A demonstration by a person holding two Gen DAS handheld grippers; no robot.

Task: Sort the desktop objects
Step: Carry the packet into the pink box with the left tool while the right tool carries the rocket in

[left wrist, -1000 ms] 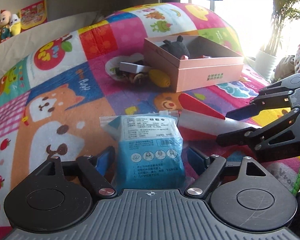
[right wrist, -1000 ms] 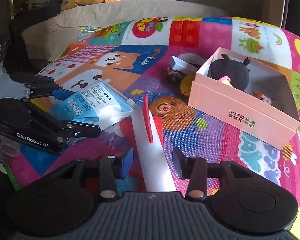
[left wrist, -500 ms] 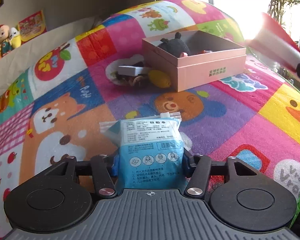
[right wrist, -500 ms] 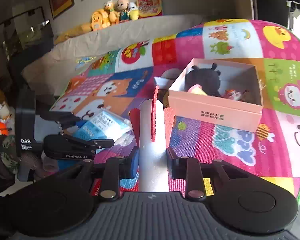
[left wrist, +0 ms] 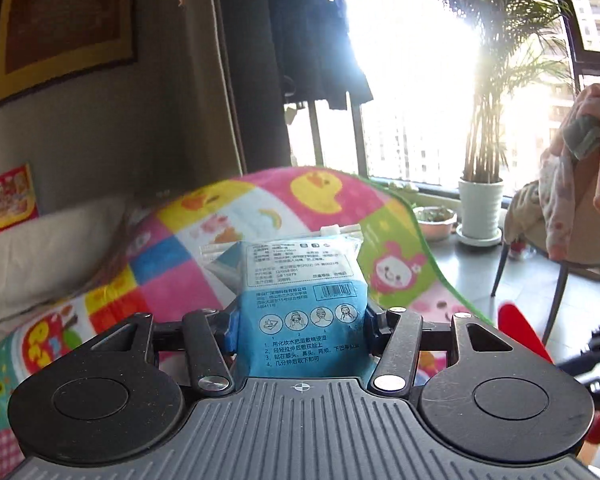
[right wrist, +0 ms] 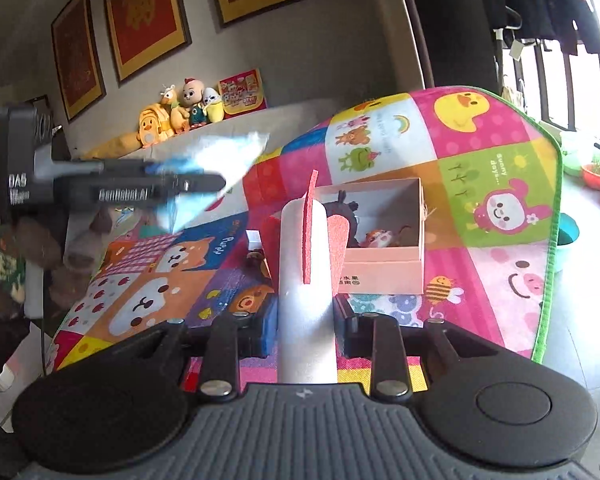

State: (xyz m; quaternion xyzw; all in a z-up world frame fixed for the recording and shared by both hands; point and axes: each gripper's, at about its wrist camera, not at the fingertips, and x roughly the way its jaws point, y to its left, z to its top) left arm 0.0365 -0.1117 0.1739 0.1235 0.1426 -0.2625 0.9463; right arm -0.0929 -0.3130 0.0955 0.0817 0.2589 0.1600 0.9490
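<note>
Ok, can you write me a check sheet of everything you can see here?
Surface: bright cartoon play mat, bare in most places.
Job's things: blue packet and white tube with red foam fins, both lifted off the mat; open pink box on the mat, with a dark plush and a small toy inside.
Clutter: a few small bits left of the box, too hidden to name.
Grippers: left gripper shut on the packet; right gripper shut on the tube.
Cables: nothing seen.
Surroundings: plush toys on a ledge, framed pictures, potted palm by the window, chair with clothes.
</note>
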